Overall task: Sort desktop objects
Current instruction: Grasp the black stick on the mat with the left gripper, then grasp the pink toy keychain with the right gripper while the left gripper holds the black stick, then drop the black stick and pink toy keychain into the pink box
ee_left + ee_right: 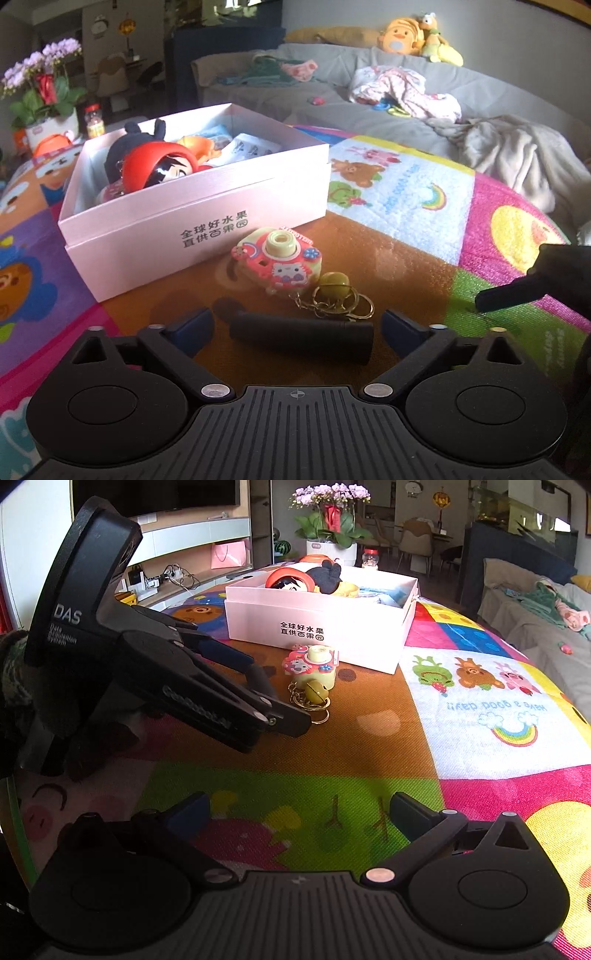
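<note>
Mat (369,716): black cylinder (301,334), open left gripper (297,325).

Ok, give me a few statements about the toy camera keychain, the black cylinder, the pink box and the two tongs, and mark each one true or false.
1. The toy camera keychain lies on the mat outside the pink box. True.
2. The black cylinder lies between the open fingers of the left tongs. True.
3. The right tongs are shut on the keychain. False: they are open over the green patch of the mat, holding nothing.
4. The pink box is empty. False: the red-hooded doll and other items are inside it.
5. A yellow bell lies beside the toy camera, on its key rings. True.
</note>
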`<state>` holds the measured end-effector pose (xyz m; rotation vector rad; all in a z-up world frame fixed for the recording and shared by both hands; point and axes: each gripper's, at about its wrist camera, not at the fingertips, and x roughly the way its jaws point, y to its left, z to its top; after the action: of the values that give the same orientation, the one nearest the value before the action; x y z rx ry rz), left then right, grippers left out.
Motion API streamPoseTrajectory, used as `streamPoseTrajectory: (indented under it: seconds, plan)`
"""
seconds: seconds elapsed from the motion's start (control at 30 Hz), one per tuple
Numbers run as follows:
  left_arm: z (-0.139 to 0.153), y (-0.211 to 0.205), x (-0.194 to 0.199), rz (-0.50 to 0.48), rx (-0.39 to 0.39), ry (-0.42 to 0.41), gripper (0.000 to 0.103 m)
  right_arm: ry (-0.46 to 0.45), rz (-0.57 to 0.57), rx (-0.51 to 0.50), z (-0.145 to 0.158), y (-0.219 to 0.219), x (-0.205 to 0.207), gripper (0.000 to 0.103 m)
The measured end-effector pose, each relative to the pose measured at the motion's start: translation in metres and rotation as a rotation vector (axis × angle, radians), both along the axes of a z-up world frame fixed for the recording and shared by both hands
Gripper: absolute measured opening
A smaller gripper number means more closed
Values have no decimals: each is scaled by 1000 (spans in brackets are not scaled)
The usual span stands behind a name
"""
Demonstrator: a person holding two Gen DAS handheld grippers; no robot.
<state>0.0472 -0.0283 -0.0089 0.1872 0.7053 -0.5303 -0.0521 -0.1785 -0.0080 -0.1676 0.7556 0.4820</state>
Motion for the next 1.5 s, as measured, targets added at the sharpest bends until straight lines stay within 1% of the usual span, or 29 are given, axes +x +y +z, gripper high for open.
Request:
streamPoseTrajectory:
  seconds: [0.03,0.07,0.17,0.23,0.33,0.37,0.43,0.5,0.57,0.63,0.7,0.73,0.77,0.8,0.83,0.9,0.97,1.03,1.1,1.13,1.3,1.37,1.4,1.5]
  plan:
    - [1,0,-2,11,5,-9,85,-1,1,-2,0,0,0,103]
    - [2,2,-4,23,-1,-9,82,-1,1,-3,0,0,0,103]
    - [4,10,-16,52,-18,-10,82,-3,0,-5,1,0,-1,103]
    - [4,18,-30,81,-4,-29,82,1,-2,-9,1,0,-1,103]
    - [4,39,-56,176,34,-75,82,29,-7,-14,6,3,2,103]
    - [4,47,-63,211,34,-80,82,32,1,-10,9,6,4,103]
    - [6,62,-76,253,19,-77,82,5,1,-10,17,12,10,103]
    - [7,72,-86,263,-4,-70,87,-35,-22,-14,26,20,19,103]
    - [10,75,-93,262,-22,-82,93,-47,-58,-4,33,28,36,103]
    - [12,74,-96,247,-27,-90,94,-47,-90,17,34,35,53,103]
    - [14,71,-97,234,-26,-94,94,-32,-113,16,28,42,73,102]
    - [14,71,-96,234,-25,-92,95,-28,-126,7,25,47,82,95]
    - [14,71,-97,236,-23,-82,95,-17,-133,-6,22,49,95,84]
    - [13,71,-98,237,-21,-70,95,3,-132,-22,17,53,103,78]
    - [13,72,-100,233,-17,-60,96,30,-124,-33,13,55,110,64]
    - [12,74,-105,223,4,-53,96,22,-107,-33,14,58,111,46]
    - [7,75,-108,215,34,-40,96,33,-95,-24,21,57,107,45]
    - [6,76,-111,208,43,-44,96,16,-81,-10,31,52,96,45]
    - [7,77,-114,193,52,-46,89,0,-66,0,44,44,82,45]
    - [9,78,-116,190,58,-51,81,-6,-60,9,51,39,75,45]
    - [14,76,-121,175,80,-63,81,-6,-46,52,75,13,52,45]
    - [28,74,-113,154,59,-93,81,-27,-54,75,91,5,49,45]
    - [40,71,-106,151,59,-134,81,-46,-62,88,102,2,50,45]
    - [83,58,-78,145,74,-316,81,-130,-92,134,142,-5,63,45]
